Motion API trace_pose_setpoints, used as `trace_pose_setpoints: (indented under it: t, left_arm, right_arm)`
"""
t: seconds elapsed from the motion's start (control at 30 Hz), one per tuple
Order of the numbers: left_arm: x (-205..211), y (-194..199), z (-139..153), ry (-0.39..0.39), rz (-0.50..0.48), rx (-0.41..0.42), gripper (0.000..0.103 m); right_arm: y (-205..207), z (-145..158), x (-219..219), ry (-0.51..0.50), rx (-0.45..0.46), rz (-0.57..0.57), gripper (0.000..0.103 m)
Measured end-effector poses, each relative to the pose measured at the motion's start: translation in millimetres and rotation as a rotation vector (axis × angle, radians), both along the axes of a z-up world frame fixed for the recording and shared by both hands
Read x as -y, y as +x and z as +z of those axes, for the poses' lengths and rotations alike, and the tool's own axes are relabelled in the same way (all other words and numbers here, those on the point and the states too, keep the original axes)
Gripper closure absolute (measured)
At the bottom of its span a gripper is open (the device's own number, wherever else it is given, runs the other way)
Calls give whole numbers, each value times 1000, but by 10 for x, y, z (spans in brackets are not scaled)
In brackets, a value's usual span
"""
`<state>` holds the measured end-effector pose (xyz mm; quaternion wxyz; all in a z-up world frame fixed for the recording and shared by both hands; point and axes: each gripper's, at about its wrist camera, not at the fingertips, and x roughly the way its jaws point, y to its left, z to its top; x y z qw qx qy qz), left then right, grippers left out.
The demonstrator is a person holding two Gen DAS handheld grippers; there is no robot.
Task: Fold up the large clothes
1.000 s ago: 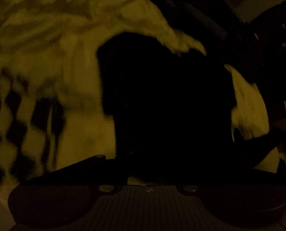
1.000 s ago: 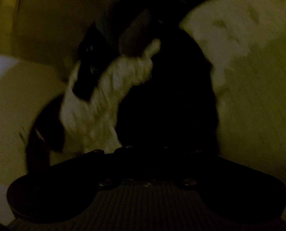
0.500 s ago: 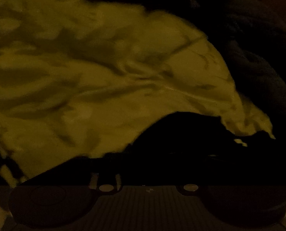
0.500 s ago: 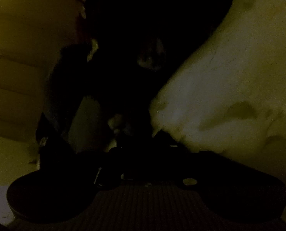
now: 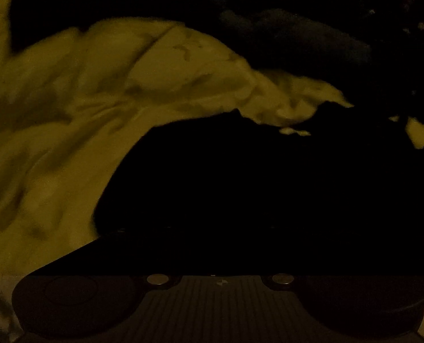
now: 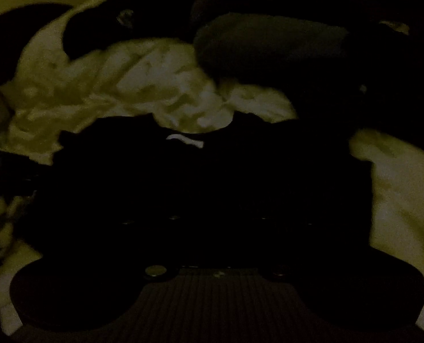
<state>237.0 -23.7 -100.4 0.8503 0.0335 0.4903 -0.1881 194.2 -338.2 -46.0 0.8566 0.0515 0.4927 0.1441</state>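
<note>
The frames are very dark. A black garment [image 5: 255,177] lies spread in front of my left gripper [image 5: 220,228], over a crumpled pale sheet [image 5: 97,100]. In the right wrist view the same black garment [image 6: 212,177] fills the middle, with a small white label [image 6: 186,140] near its far edge. My right gripper [image 6: 217,223] sits low against it. The fingers of both grippers merge with the black cloth, so I cannot tell how the jaws stand or whether they hold cloth.
The rumpled pale sheet [image 6: 112,91] lies beyond the garment. Dark bulky cloth [image 5: 297,34] is piled at the far right in the left wrist view and also shows in the right wrist view [image 6: 269,45].
Both grippers have come down from a raised position toward the bed. The black garment, hanging a second ago, now lies spread low on the sheet.
</note>
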Motion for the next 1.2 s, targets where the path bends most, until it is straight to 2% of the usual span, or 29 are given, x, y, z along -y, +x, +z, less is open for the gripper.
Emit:
trace_pose_setpoints:
  t: [0.07,0.1,0.13,0.17,0.2,0.27,0.3,0.37,0.4,0.43,0.57,0.63,0.7,0.87,0.93,1.1,1.17,1.2]
  left_arm:
    - [95,244,-100,114,36,41,11]
    - [77,381,-87,157,81,90,8]
    - [29,495,-48,184,135,125,5]
    - [-55,601,12,200,208,156,0]
    - [-159,674,93,220,285,188,0]
    - [-318,727,238,241,353,230,0]
    - [-386,712,293,232,353,237,0]
    - [-516,586,369,216,331,233,0]
    - [-523,468,397,216,308,233,0]
    - [-503,302,424,213,266,237,0]
    - [-181,-565,442,187,48,253,0]
    - [111,-1055,425,153,-88,243,0]
    - [492,-1526,398,140,-233,253,0]
    - [1566,-2232,197,231,-558,371,0]
    - [1944,-2256,88,238,-603,388,0]
    - [2664,-2060,-151,287,-594,395,0]
    - [2872,-1990,-196,323,-597,408,1]
    - [2933,-1924,-197,339,-578,408,8]
  right_arm:
    - [241,-162,-31,-72,-65,-1,67]
    - [321,-205,-6,-112,-66,-6,75]
    - [402,-203,43,-142,-37,-25,80]
    - [466,-151,139,-154,12,-79,80]
    - [485,-85,252,-152,61,-157,80]
    - [465,65,523,-112,141,-326,79]
    - [425,108,583,-108,158,-358,74]
    - [220,219,666,-74,195,-398,43]
    - [67,277,705,-46,218,-408,22]
    - [-94,329,743,-29,232,-424,19]
    - [-645,395,929,12,175,-403,19]
    - [-927,427,1019,15,135,-391,19]
    - [-1190,448,1148,64,92,-429,19]
    - [-1689,549,1320,179,34,-520,19]
    - [-1774,592,1325,194,44,-527,19]
    - [-1992,656,1439,260,59,-551,18]
    - [-2062,668,1482,258,63,-539,18]
    - [-2086,669,1493,248,65,-531,18]
